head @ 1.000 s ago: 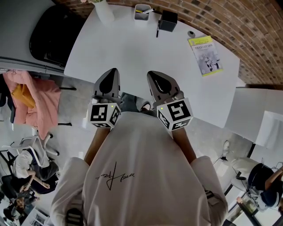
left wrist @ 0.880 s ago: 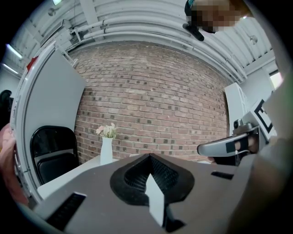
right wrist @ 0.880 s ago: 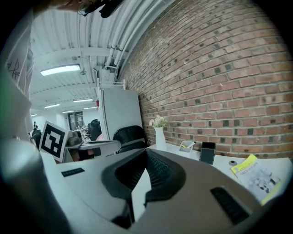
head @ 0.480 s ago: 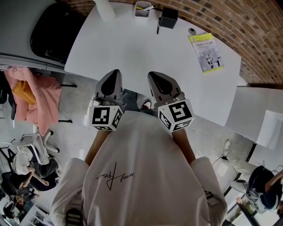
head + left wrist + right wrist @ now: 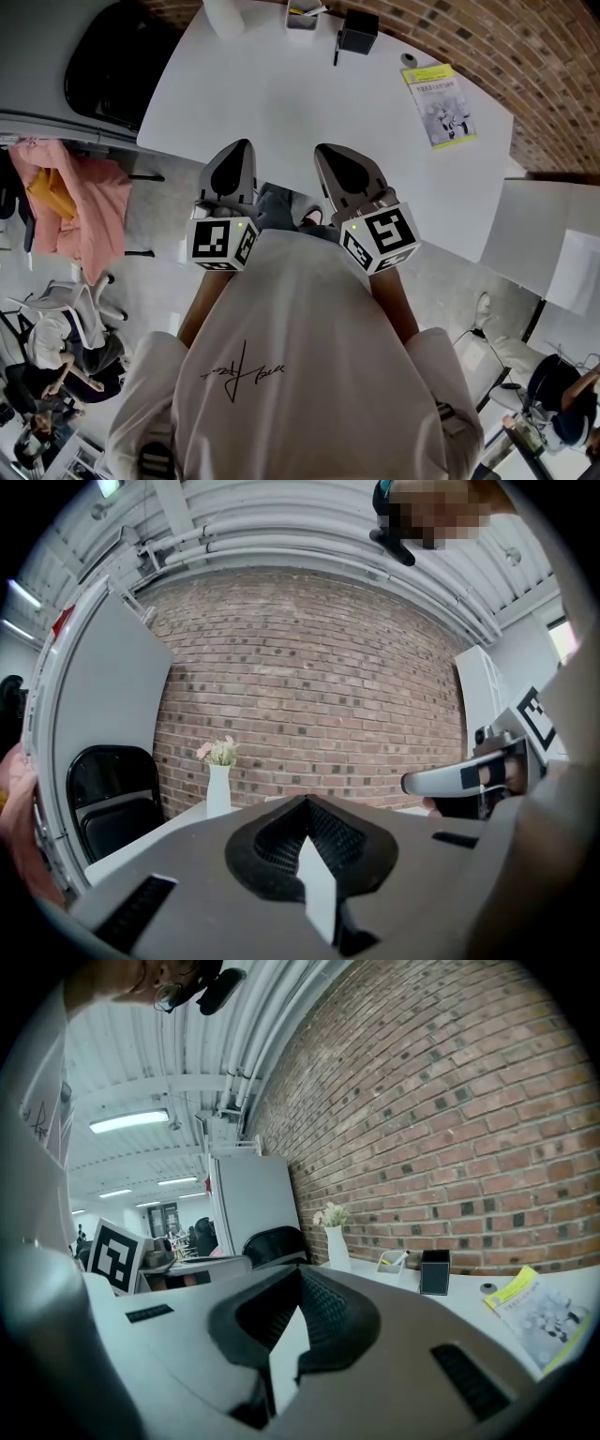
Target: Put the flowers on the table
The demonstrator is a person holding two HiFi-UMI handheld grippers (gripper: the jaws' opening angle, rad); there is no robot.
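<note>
A rough red brick wall [image 5: 309, 686] is seen behind a smooth white table [image 5: 281, 103] with rounded corners. A curved black chair [image 5: 112, 799] is set at the table's left end. The grey, tapered left gripper [image 5: 236, 155] and right gripper [image 5: 330, 157] are held clenched and empty over the table's near edge. Pale flowers [image 5: 218, 751] are kept in a slim white vase [image 5: 217, 794] at the far left corner, well apart from both grippers. A yellow-edged booklet [image 5: 439, 92] is laid flat at the right.
</note>
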